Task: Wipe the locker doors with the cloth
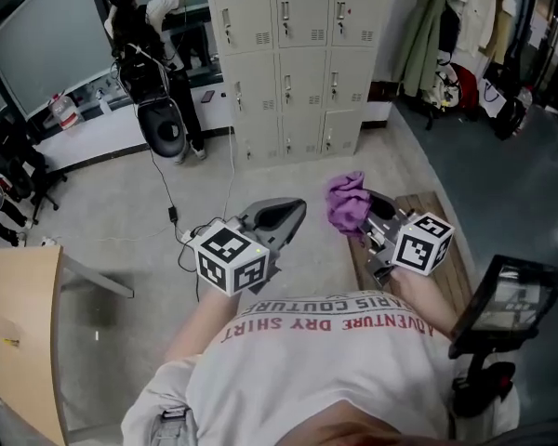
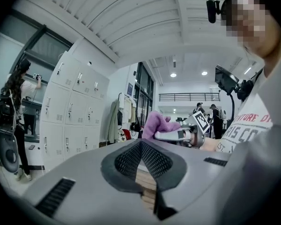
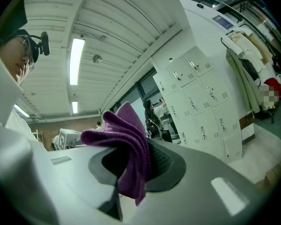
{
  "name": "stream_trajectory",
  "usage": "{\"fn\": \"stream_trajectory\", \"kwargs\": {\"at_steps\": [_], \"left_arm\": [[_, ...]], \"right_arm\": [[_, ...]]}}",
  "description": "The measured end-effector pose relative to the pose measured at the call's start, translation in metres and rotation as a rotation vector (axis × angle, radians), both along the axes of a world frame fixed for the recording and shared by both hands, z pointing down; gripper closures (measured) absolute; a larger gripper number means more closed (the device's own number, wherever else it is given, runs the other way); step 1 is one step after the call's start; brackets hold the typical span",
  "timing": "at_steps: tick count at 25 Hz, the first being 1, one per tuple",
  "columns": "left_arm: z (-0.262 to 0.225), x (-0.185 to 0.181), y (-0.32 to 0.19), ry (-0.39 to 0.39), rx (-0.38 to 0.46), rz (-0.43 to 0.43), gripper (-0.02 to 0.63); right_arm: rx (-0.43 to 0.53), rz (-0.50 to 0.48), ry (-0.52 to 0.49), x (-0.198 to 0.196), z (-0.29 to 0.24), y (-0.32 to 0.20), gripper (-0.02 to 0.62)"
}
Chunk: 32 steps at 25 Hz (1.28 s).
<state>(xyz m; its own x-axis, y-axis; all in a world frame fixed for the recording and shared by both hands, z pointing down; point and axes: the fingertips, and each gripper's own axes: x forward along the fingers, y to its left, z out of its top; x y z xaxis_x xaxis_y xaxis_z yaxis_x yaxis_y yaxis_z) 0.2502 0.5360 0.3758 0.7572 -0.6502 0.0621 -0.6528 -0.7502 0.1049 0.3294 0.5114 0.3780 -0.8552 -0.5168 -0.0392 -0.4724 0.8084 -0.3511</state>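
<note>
Approach seems the step in hand: the right gripper (image 1: 372, 214) pinches the crumpled purple cloth (image 1: 347, 203), the left gripper (image 1: 286, 217) is closed on nothing, and the pale grey metal locker doors (image 1: 298, 59) stand well ahead, so next comes walking up and pressing cloth to door.

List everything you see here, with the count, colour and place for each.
lockers: one bank, light grey, against the far wall
cloth: one, purple, clamped in the right gripper
bench: one, brown wood, on the floor below the right gripper
table: one, pale wood, lower left
coats: several, pale and olive, hanging right of the lockers
bystander: one, white top and dark trousers, standing left of the lockers
screen: one, black, on a stand at lower right
left gripper: one, grey, jaws together, empty
right gripper: one, grey, shut on the cloth
</note>
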Motion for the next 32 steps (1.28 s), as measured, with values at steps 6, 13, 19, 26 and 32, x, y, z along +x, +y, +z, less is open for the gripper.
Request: {"fn": "stream_trajectory", "kwargs": {"at_steps": [6,13,19,26,32], "left_arm": [[0.005,-0.010,-0.022,0.021,-0.014,-0.005,0.604],[0.028,-0.025,-0.084,0.034,-0.050,-0.052,0.604],[0.043,-0.058,-0.198,0.034,-0.089,-0.128,0.604],[0.028,-0.107,-0.388,0.035,-0.101,-0.204,0.604],[0.017,-0.146,-0.492,0.020,-0.077,-0.262,0.604]], "right_arm": [[-0.036,-0.012,-0.052,-0.003,0.001,-0.022,0.525],[-0.133,-0.056,-0.068,-0.020,0.032,-0.089,0.527],[-0.153,-0.123,-0.035,-0.057,0.049,-0.209,0.528],[-0.121,-0.146,0.005,-0.104,0.035,-0.403,0.527],[-0.026,-0.166,0.015,-0.147,0.002,-0.510,0.526]]}}
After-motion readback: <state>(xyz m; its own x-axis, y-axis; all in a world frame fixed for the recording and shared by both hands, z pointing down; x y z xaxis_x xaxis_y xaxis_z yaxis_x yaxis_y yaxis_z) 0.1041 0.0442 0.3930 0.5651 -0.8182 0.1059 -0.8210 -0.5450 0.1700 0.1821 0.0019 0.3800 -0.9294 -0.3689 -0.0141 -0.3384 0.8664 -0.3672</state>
